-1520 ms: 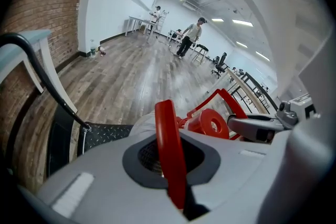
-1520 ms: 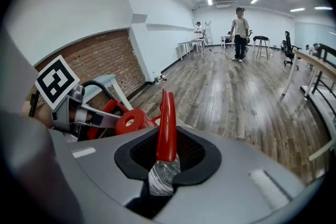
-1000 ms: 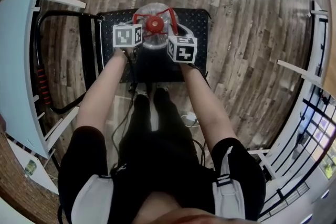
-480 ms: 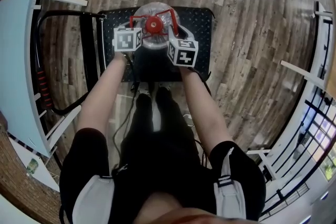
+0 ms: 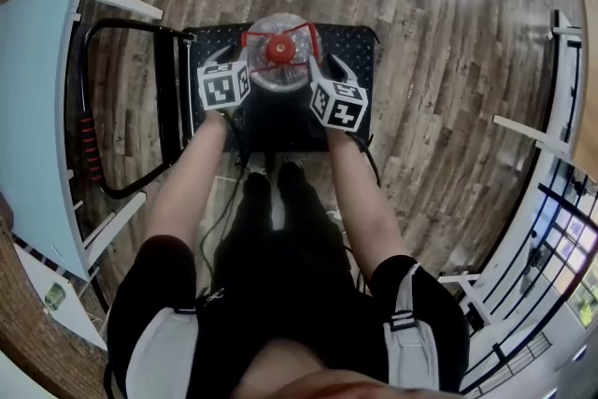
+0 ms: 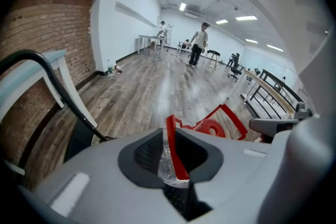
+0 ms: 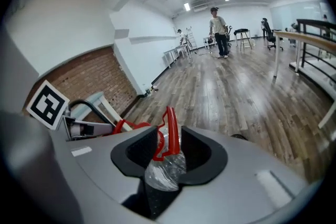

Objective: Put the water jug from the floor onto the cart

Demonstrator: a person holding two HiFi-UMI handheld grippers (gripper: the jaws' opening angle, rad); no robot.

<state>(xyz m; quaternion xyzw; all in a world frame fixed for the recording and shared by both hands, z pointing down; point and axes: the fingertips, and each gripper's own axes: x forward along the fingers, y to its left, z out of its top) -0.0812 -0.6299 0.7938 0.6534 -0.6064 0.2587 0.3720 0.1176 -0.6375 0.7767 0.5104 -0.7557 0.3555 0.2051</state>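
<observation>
Red cap and red carry handle top the one water jug (image 5: 277, 70), a clear plastic bottle standing on the cart (image 5: 360, 47). It sits at the middle of the far edge of the cart's black studded deck, off the floor.

Two grippers flank the jug. The left gripper (image 6: 169, 150) has just been opening its jaws; they stand apart with a red handle strap (image 6: 175, 152) and a bit of clear plastic in the gap, and the pads are not pressing on it. The right gripper (image 7: 168, 153) has also just been opening and stands wider, with another loop of the red handle and the jug's shoulder loose between its jaws. Each gripper carries one marker cube, two in all: the left cube (image 5: 222, 86) just beside the jug's left side, the right cube (image 5: 338, 105) beside its right.

One black tube push handle (image 5: 121, 107) with red bands stands off the cart's left edge. The person's two feet are at the near edge.

Around the cart lies a worn wooden plank floor (image 5: 439, 42). One pale blue table (image 5: 33, 107) stands to the left, and black railings (image 5: 561, 201) run along the right. A brick wall (image 6: 47, 34) meets white walls under strip lights. Two people (image 6: 199, 44) are far down the room.
</observation>
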